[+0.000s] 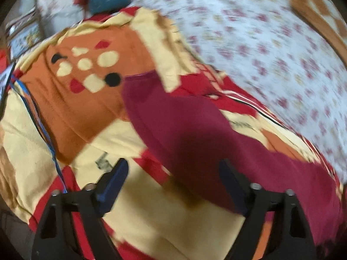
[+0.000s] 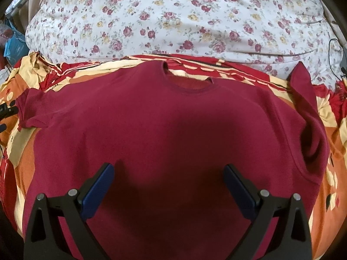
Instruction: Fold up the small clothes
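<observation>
While both grippers hang empty over the bed, I read this as the very start of a fold. Nearest me, right gripper (image 2: 168, 170): jaws spread wide, nothing between them, poised above the lower middle of the shirt (image 2: 173, 125). Left gripper (image 1: 173, 166): jaws also wide apart and holding nothing, sitting over the left edge of the shirt, where the fabric meets the blanket (image 1: 71, 99). Left view is motion-blurred, so I can't tell whether a fingertip touches cloth.

Shirt is dark red, short-sleeved, laid flat and face up on the patterned red, orange and cream blanket, collar (image 2: 187, 82) pointing away from me. Left sleeve (image 2: 32, 108) lies spread out flat. Right sleeve (image 2: 303, 99) is bunched, partly turned up, with a crease near the armhole.

Beyond the collar, a white flowered sheet (image 2: 173, 21) covers the rest of the bed. Blue clutter at far left, too blurred to name.

My judgement on progress: shirt spread out, no fold made yet. Sleeves, sides and the bottom-to-top fold all remain. Right sleeve likely needs smoothing first.
</observation>
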`<state>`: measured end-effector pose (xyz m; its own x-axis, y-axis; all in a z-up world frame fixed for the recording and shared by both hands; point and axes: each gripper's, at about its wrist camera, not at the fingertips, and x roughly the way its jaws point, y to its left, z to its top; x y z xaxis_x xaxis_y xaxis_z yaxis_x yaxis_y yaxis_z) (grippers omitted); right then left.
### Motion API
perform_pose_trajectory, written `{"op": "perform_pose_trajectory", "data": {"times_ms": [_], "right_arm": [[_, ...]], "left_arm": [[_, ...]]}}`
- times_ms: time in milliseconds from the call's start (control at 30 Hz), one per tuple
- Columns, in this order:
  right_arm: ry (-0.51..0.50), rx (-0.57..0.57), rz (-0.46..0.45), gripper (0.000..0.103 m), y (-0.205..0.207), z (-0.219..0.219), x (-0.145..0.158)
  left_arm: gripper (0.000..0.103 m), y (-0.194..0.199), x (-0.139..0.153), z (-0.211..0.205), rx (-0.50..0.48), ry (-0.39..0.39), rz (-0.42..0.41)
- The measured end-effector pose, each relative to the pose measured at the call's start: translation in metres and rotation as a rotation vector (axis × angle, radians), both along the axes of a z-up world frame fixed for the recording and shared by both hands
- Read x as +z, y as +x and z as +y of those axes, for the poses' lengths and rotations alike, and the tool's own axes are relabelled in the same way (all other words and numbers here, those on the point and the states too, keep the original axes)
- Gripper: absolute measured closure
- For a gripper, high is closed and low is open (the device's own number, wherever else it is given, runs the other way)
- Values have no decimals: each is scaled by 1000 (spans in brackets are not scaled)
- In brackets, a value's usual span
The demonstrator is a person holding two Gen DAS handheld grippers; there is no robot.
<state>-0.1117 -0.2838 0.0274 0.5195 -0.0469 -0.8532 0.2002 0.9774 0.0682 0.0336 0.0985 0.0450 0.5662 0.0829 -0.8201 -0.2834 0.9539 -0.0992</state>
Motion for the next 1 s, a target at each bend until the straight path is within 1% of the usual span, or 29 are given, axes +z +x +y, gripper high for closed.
{"op": "perform_pose_trajectory", "data": {"times_ms": [100, 200, 333, 367, 400, 433, 467, 500, 567, 600, 633, 700, 767, 833, 900, 1000], "right_arm": [[5, 8, 3, 1, 0, 0, 0], [4, 13, 7, 1, 0, 1, -1], [-2, 20, 12, 1, 1, 2, -1], [-5, 24, 15, 1, 1, 2, -1], [-7, 26, 17, 1, 1, 3, -1], [-9, 30, 18, 1, 1, 3, -1], [-9, 30, 19, 1, 1, 3, -1], [-10, 32, 20, 1, 1, 3, -2], [-9, 31, 18, 1, 1, 3, -2], [-6, 30, 16, 1, 0, 2, -2], [-3, 28, 14, 1, 0, 2, -2], [11, 23, 3, 1, -1, 0, 0], [26, 8, -17, 1, -4, -5, 3], [41, -7, -20, 1, -6, -11, 4], [51, -23, -25, 1, -8, -18, 6], [75, -55, -37, 1, -12, -29, 8]], "left_arm": [[37, 19, -12, 30, 82, -33, 28], [37, 32, -24, 53, 156, -49, 23], [38, 52, -40, 66, 179, -65, 35], [41, 57, -45, 67, 176, -68, 37], [48, 63, -50, 69, 167, -81, 45], [53, 68, -53, 70, 160, -94, 53], [60, 71, -55, 71, 154, -105, 46], [78, 73, -54, 71, 140, -122, 15], [98, 76, -53, 72, 104, -168, -9], [103, 76, -52, 72, 101, -173, -13], [103, 74, -48, 72, 92, -188, -26], [103, 65, -34, 70, 47, -241, -80], [103, 55, -17, 62, 13, -251, -118], [103, 44, 2, 49, -33, -272, -162], [103, 32, 23, 30, -78, -265, -193], [103, 13, 48, -7, -188, -283, -232]]}}
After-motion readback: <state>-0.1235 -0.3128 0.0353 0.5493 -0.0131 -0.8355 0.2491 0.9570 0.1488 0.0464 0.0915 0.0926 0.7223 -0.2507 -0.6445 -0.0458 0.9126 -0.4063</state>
